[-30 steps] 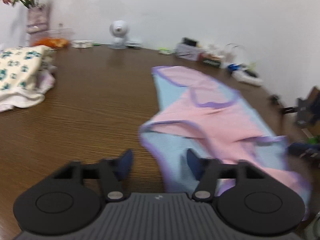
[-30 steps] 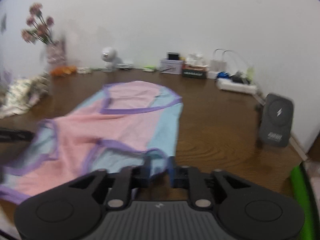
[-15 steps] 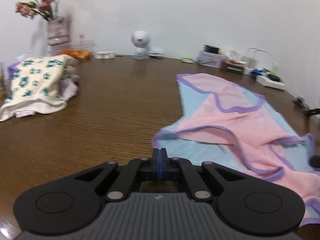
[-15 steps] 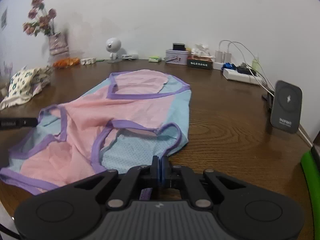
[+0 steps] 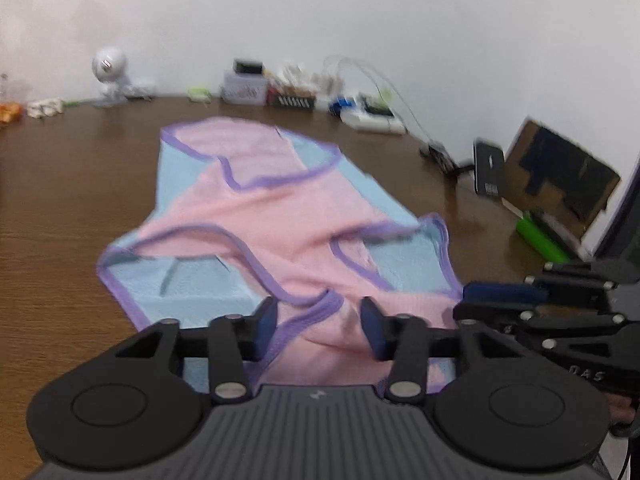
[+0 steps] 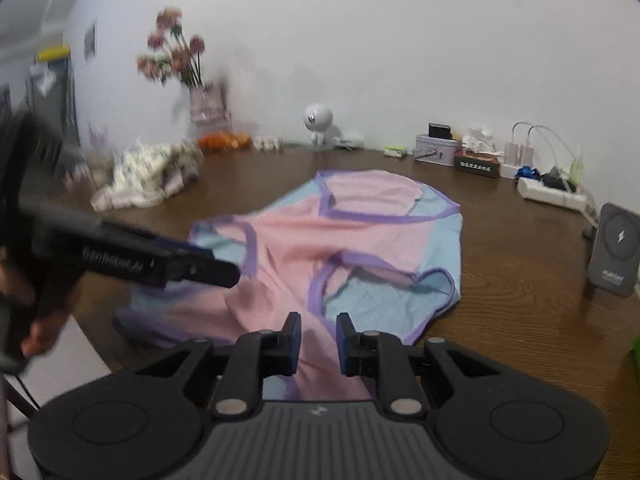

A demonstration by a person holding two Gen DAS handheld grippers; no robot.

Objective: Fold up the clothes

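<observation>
A white wall (image 6: 400, 40) backs the brown wooden table (image 6: 520, 320). The pink-and-blue garment (image 6: 340, 248) lies rumpled at its centre. Clutter at one o'clock, flower vase (image 6: 208, 104) at eleven. The left gripper (image 5: 319, 322) and right gripper (image 6: 319, 334), jaws parted after just opening, straddle the garment's near edge without pinching.

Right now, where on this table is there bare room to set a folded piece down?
Bare wood lies between the pink-and-blue garment and the floral cloth pile, and between the garment and the charger stand. The back edge by the wall is crowded: tin, power strip.
</observation>
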